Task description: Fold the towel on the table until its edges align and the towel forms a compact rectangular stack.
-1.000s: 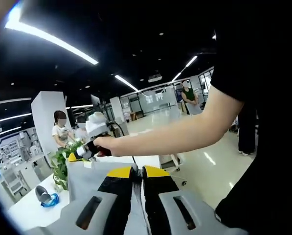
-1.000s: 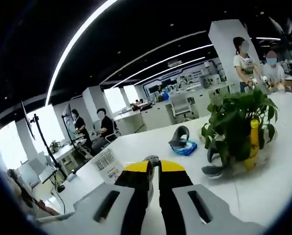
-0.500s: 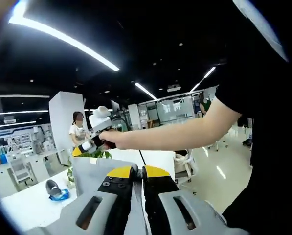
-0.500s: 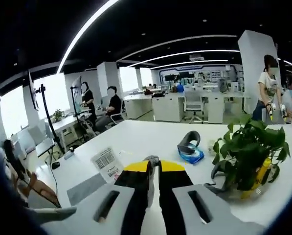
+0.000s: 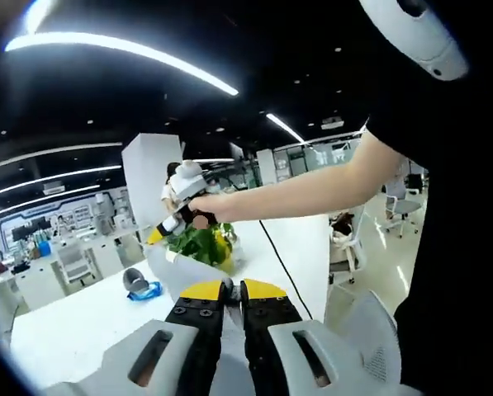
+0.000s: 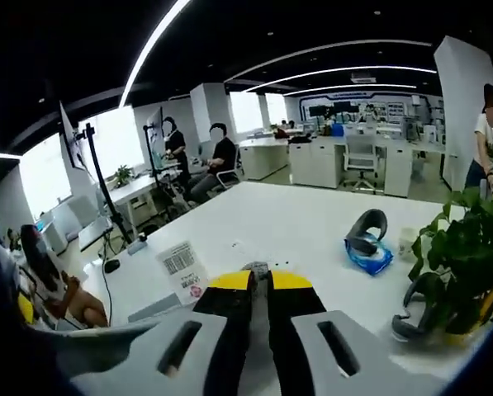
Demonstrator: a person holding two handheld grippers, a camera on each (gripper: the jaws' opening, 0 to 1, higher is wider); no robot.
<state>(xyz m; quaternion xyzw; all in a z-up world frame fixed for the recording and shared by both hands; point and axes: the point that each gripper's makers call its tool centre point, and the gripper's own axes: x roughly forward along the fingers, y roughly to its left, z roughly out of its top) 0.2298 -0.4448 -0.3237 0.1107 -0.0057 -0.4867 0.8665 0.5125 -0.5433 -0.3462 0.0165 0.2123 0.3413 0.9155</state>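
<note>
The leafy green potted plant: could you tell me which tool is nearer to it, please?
Right. The right tool hangs just above the leafy green potted plant; the left tool sits farther back.

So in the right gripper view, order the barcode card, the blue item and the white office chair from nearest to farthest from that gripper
1. Barcode card, just left of the right gripper.
2. Blue item, to the right, mid-table.
3. White office chair, far behind the table.

Bright ceiling light strips (image 5: 122, 51) glare overhead; fisheye edges curve, slightly soft.
</note>
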